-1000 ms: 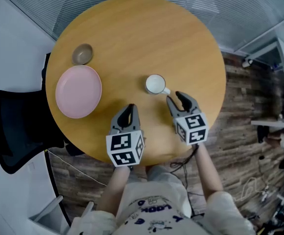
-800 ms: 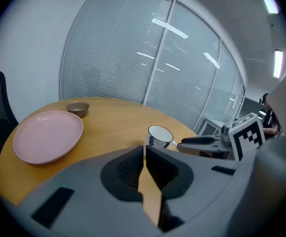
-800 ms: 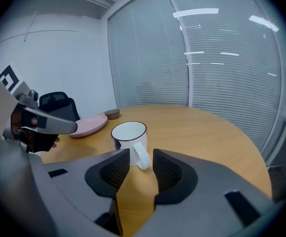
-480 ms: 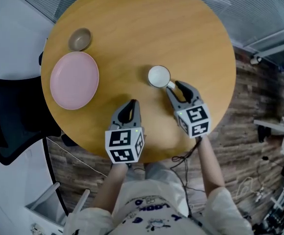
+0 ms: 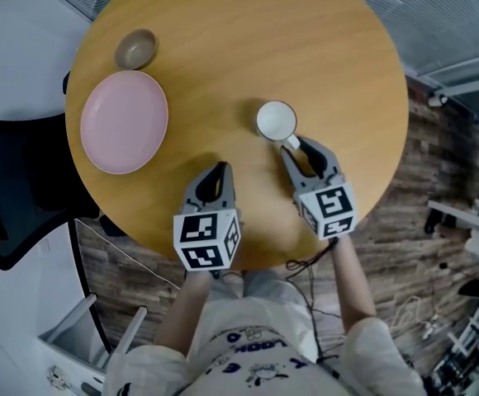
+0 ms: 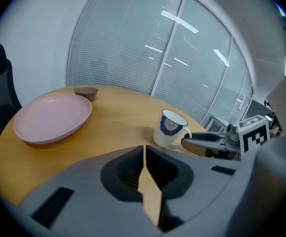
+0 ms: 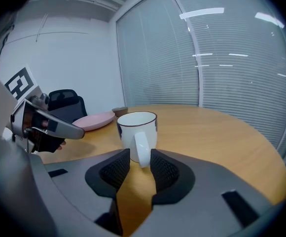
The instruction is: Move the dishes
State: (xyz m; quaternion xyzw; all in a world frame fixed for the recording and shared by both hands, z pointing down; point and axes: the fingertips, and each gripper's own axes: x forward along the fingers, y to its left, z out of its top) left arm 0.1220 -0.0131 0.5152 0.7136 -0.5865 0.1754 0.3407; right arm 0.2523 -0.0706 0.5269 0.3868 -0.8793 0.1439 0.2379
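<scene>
White ceramic mug with a dark rim [image 5: 276, 120] stands upright on the round wooden table [image 5: 223, 40]. Its handle sits between the right gripper's [image 5: 300, 147] parted jaws, unclamped. The left gripper [image 5: 216, 172], jaws together and empty, hovers beside it. Only the left gripper view shows the mug's blue motif.

Colours on the tan wood-grain table [image 5: 223, 48]
Plate [image 5: 124, 122] pink; bowl [image 5: 135, 49] brown; mug [image 5: 276, 120] white, dark rim, blue motif; left gripper [image 5: 217, 170] and right gripper [image 5: 297, 148] grey, marker cubes [image 5: 206, 239] black-and-white.
</scene>
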